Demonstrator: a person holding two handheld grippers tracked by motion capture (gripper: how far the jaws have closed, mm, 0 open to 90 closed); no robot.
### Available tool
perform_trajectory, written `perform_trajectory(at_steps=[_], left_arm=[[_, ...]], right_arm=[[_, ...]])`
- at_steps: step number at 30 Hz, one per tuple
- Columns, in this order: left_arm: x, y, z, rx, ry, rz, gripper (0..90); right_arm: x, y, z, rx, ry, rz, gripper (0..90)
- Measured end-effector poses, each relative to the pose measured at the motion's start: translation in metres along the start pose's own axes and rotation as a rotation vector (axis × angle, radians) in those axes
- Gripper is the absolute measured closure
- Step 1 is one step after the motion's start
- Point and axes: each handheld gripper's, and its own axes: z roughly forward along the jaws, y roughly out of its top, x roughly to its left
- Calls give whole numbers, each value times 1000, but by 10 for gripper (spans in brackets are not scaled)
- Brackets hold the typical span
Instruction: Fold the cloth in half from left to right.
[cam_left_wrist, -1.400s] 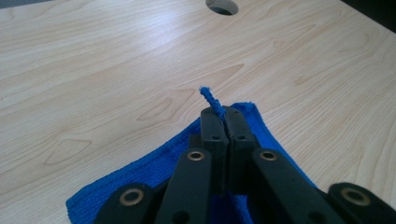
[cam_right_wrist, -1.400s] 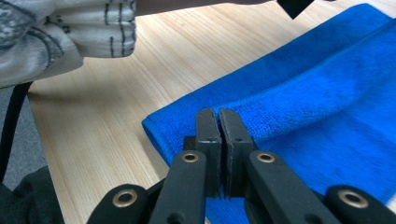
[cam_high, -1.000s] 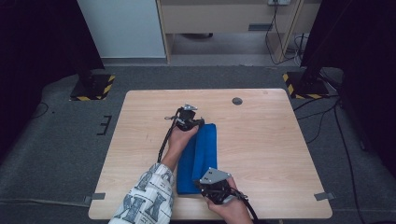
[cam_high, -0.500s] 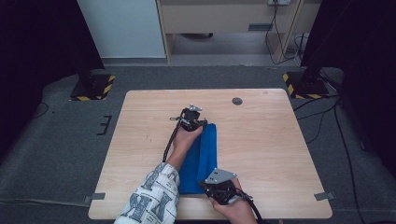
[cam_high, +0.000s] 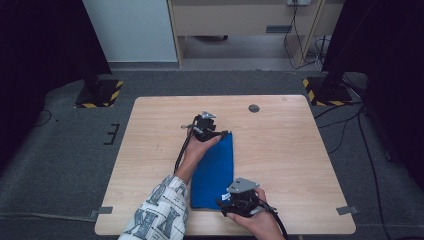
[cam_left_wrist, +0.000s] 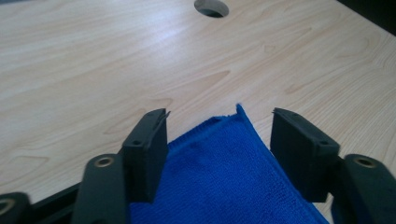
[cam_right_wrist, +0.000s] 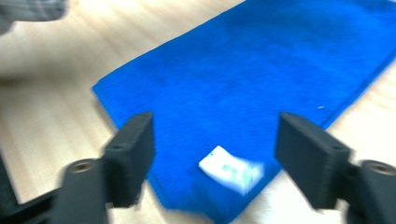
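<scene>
From above, both grippers have just let go: the left gripper sits at the far corner of the folded blue towel, the right gripper at its near corner, forearms reaching in low. Left gripper view: jaws apart, the towel corner lying loose between them. Right gripper view: jaws wide, the towel and its white label just ahead.

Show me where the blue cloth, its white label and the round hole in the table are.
blue cloth (cam_high: 215, 170): high view, middle of the folded cloth.
white label (cam_right_wrist: 229, 171): right gripper view, centre of the tag, near the cloth's corner.
round hole (cam_left_wrist: 211, 7): left gripper view, inside the opening in the tabletop.
</scene>
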Motion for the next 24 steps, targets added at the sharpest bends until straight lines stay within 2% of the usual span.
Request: perform_trajectory(at_steps=[2, 5, 9, 10, 13, 15, 18, 24], left_arm=[[2, 2, -8, -6, -2, 14, 307], [7, 5, -21, -26, -21, 10, 245], [13, 3, -34, 14, -31, 30, 143], [15, 2, -38, 9, -30, 30, 126], [21, -3, -47, -26, -32, 20, 107], [26, -6, -51, -21, -24, 17, 91], [30, -12, -55, -10, -13, 19, 90], [36, -20, -63, -5, 5, 29, 88]], right_arm=[[-4, 1, -1, -8, -9, 11, 220], [-12, 3, -1, -13, -21, 17, 168], [-24, 9, 1, -22, -25, 27, 119], [-26, 11, 1, -22, -23, 27, 109], [-33, 15, 3, -28, -24, 8, 94], [-39, 18, 4, -33, -27, -2, 95], [-49, 22, 8, -36, -15, 24, 97], [-67, 28, 20, -4, -33, 33, 139]])
